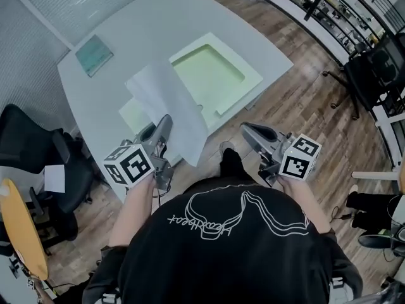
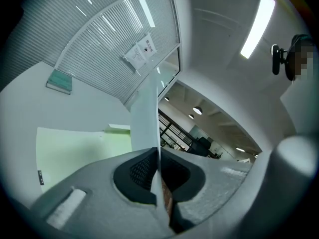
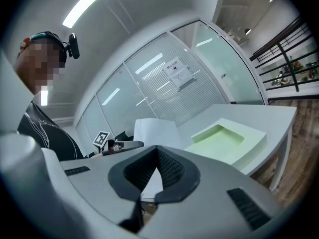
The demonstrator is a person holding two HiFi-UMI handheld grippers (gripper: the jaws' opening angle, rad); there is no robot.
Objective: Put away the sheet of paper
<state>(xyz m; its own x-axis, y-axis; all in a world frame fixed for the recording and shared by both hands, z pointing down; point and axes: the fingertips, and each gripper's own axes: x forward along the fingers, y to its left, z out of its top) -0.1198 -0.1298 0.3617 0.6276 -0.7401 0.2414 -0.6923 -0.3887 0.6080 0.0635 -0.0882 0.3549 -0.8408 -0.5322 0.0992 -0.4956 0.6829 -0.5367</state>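
Observation:
The white sheet of paper (image 1: 169, 106) stands up off the near edge of the table, and my left gripper (image 1: 166, 121) is shut on its lower corner. In the left gripper view the sheet (image 2: 145, 116) runs edge-on up from between the dark pads (image 2: 142, 169). A pale green tray (image 1: 212, 75) lies on the table just beyond the sheet, and a flat pale green piece (image 1: 131, 114) lies to its left. My right gripper (image 1: 248, 130) hangs off the table's near edge to the right, its jaws together with nothing in them. From the right gripper view I see the sheet (image 3: 155, 128) and the tray (image 3: 227, 139).
The white table (image 1: 133, 30) carries a teal booklet (image 1: 93, 54) at its far left. A black office chair (image 1: 35, 160) stands left of me and another (image 1: 373, 68) at the right on the wooden floor. Shelving runs along the top right.

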